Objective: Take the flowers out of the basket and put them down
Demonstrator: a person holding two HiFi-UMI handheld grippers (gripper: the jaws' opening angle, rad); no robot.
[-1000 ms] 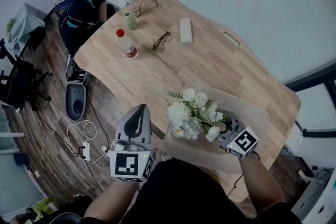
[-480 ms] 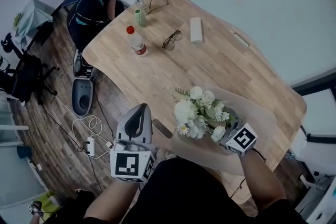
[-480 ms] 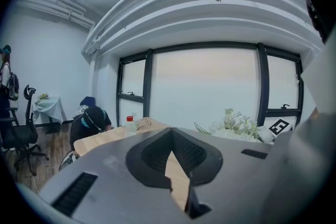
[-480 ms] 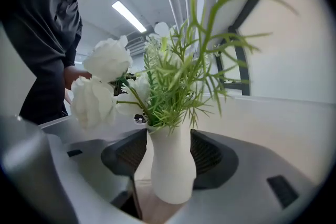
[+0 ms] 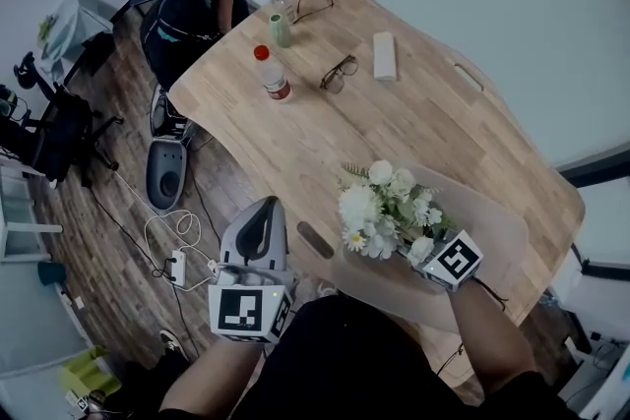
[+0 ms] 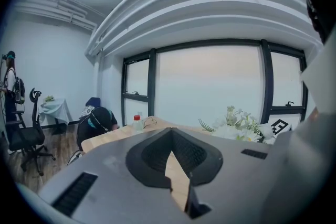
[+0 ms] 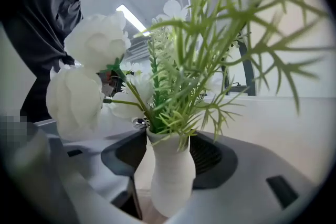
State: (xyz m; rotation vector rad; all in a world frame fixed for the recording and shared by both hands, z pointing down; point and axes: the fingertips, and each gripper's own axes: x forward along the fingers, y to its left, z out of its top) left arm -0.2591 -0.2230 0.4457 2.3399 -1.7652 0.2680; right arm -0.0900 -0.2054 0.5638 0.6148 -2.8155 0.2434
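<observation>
A bunch of white flowers [image 5: 384, 211] with green sprigs stands upright in a small white vase [image 7: 170, 170] on the wooden table [image 5: 295, 133]. It sits on a pale rounded basket shape [image 5: 492, 231] at the near right. My right gripper [image 5: 421, 249] is at the vase's base. Its jaws have just been opening. The vase stands between them with a gap on its left side, so my right gripper [image 7: 168, 165] is open. My left gripper [image 5: 264, 207] hovers off the table's near edge, shut and holding nothing. The left gripper view shows the flowers [image 6: 236, 126] to the right.
At the table's far end are a red-capped bottle [image 5: 271, 74], a green cup [image 5: 281, 30], two pairs of glasses [image 5: 340, 74], and a white case [image 5: 384, 56]. A person [image 5: 192, 5] sits there. Cables and a power strip [image 5: 177, 266] lie on the floor at left.
The head view has drifted, so the table and its things sit further right in the picture. My right gripper stays by the vase; my left gripper holds its place.
</observation>
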